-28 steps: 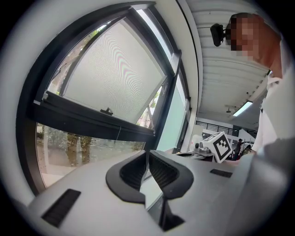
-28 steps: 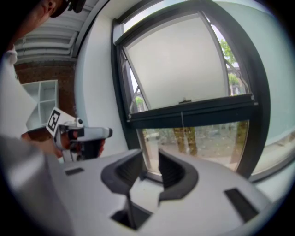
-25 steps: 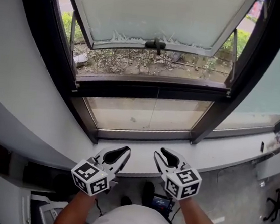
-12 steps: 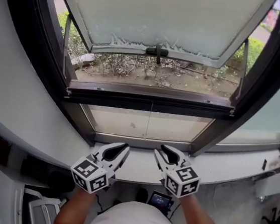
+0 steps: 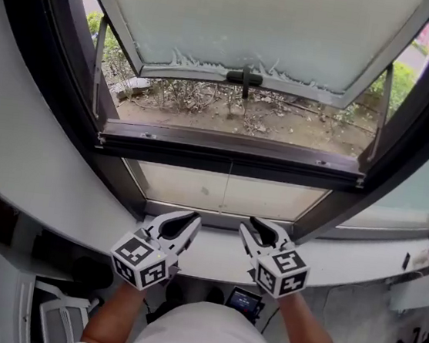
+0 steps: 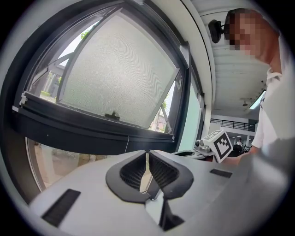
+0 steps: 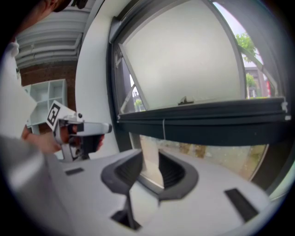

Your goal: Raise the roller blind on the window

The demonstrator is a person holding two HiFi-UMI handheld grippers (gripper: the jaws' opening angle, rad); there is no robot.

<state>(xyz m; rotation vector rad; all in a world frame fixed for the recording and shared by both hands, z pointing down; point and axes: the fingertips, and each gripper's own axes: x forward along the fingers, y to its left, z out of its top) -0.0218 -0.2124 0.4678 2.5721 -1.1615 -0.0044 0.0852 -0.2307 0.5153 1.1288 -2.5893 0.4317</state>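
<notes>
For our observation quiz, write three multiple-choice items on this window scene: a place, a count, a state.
1. Where on the frosted-glass window sash is the small black handle?
A. middle of its lower edge
B. left corner
C. top edge

2. How many white cubes with black square markers does the head view show?
A. one
B. two
C. four

3. Whose jaws stand apart?
A. left gripper
B. right gripper
C. both

Key:
1 A, it sits centred on the lower rail.
2 B, one cube per gripper.
3 B, its pads show a gap with nothing between; the left gripper's meet.
</notes>
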